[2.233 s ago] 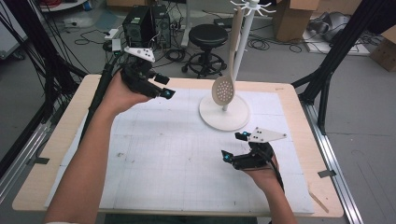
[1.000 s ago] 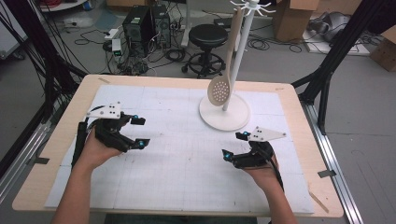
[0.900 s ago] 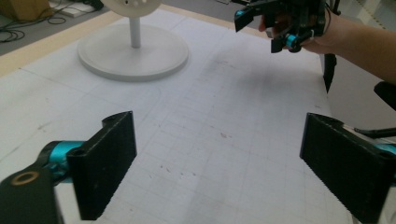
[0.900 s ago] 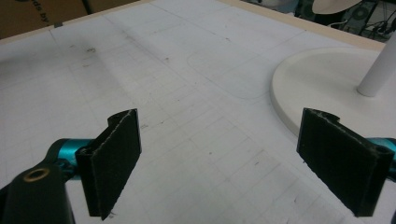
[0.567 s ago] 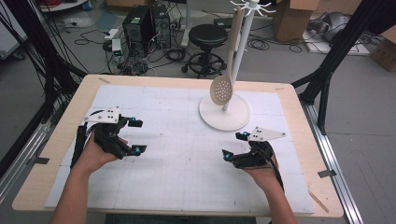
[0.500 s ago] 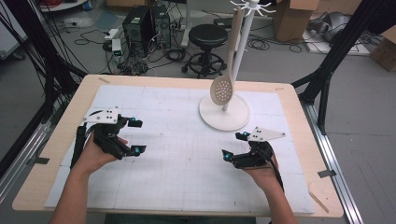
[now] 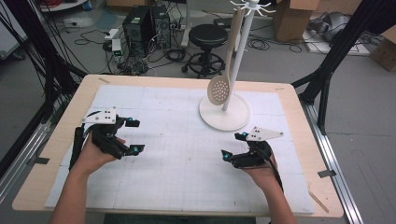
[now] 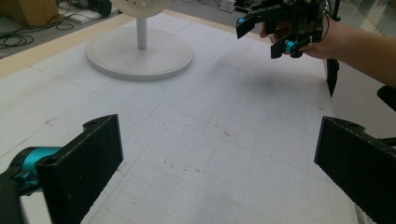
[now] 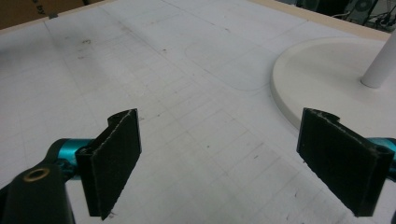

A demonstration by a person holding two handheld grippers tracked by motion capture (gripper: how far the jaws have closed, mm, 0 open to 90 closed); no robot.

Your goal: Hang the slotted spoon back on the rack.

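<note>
A pale slotted spoon (image 7: 218,89) hangs from a white hook stand (image 7: 224,116) at the back middle of the table. My left gripper (image 7: 135,136) hovers over the left part of the white mat, open, jaws wide apart with nothing between them; they have just been opening wider. My right gripper (image 7: 230,145) rests low at the front right, a little in front of the stand's base, also open and empty. In the left gripper view my own jaws (image 8: 219,172) frame bare mat, with the stand base (image 8: 140,56) and the right gripper (image 8: 280,30) farther off. The right gripper view has the jaws (image 9: 224,158) apart beside the base (image 9: 336,79).
The white gridded mat (image 7: 187,158) covers most of the wooden table (image 7: 299,107). A black stool (image 7: 210,37), computer towers (image 7: 142,23) and cables stand on the floor behind. Black frame legs (image 7: 336,51) flank the table.
My left hand has come from the back left corner down and toward me to the left middle of the mat, and its jaws spread slightly. The right hand has not moved.
</note>
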